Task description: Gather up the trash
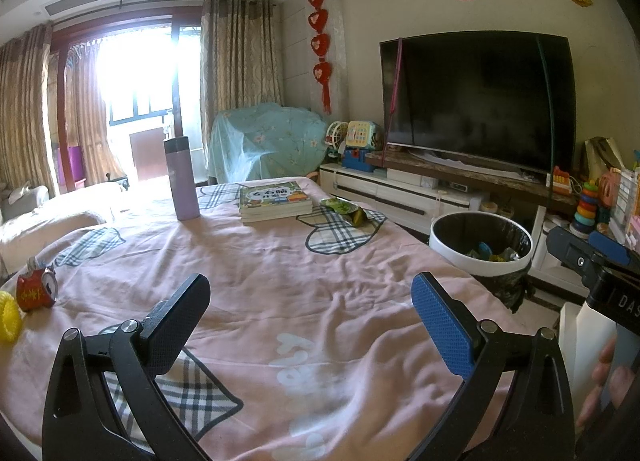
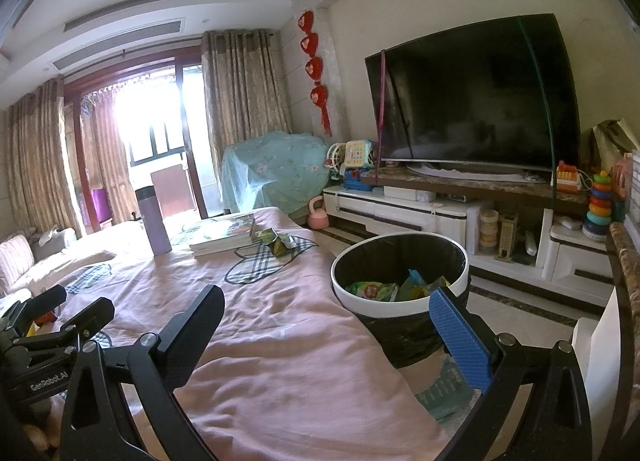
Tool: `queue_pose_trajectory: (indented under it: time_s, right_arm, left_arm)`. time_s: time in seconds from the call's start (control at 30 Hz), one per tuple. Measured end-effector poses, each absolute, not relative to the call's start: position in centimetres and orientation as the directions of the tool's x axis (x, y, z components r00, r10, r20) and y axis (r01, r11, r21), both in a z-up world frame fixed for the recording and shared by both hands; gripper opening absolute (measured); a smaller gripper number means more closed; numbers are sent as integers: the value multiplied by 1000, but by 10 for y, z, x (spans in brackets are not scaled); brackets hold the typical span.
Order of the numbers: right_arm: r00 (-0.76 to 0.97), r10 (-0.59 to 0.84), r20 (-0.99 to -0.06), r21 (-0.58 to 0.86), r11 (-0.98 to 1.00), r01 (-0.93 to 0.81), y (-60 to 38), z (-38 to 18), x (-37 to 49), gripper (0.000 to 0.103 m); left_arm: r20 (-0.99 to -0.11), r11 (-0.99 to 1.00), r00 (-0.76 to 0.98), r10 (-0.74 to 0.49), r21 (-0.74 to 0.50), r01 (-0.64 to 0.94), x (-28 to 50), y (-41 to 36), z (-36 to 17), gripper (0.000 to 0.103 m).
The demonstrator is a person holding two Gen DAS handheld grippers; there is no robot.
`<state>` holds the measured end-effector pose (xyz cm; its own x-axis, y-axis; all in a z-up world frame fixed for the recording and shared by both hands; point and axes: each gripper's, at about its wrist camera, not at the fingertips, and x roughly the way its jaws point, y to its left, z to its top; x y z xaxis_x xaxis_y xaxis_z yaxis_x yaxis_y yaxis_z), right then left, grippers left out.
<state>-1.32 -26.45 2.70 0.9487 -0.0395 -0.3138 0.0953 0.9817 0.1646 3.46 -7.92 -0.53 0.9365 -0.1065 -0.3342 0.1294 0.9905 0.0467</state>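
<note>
A green snack wrapper [image 1: 347, 211] lies crumpled on the pink cloth-covered table [image 1: 280, 281], beside a stack of books; it also shows in the right wrist view [image 2: 276, 241]. A white-rimmed trash bin [image 2: 400, 293] with a black liner stands off the table's right edge and holds several wrappers; it also shows in the left wrist view [image 1: 480, 245]. My left gripper [image 1: 310, 325] is open and empty over the near table. My right gripper [image 2: 324, 337] is open and empty near the bin.
A purple flask [image 1: 181, 177] and a stack of books [image 1: 275, 201] stand at the far side. A red toy clock [image 1: 36, 287] and a yellow ring [image 1: 8, 315] sit at the left edge. A TV [image 1: 480, 101] and cabinet stand to the right.
</note>
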Motion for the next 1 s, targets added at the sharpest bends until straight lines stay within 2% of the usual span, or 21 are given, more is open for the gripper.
queue_pose_trajectory:
  time_s: [0.67,1.0]
  right_arm:
    - [948,-31,-317,167,982,88,-261,29,-13,103]
    - [936,-3,-352,179,981,71,-257,23,1,103]
  left_arm:
    - [-335,991,936,-107,43,128,35,-78,-5,103]
    - [-364,991,923,-123,10,136,41,-74,-10,103]
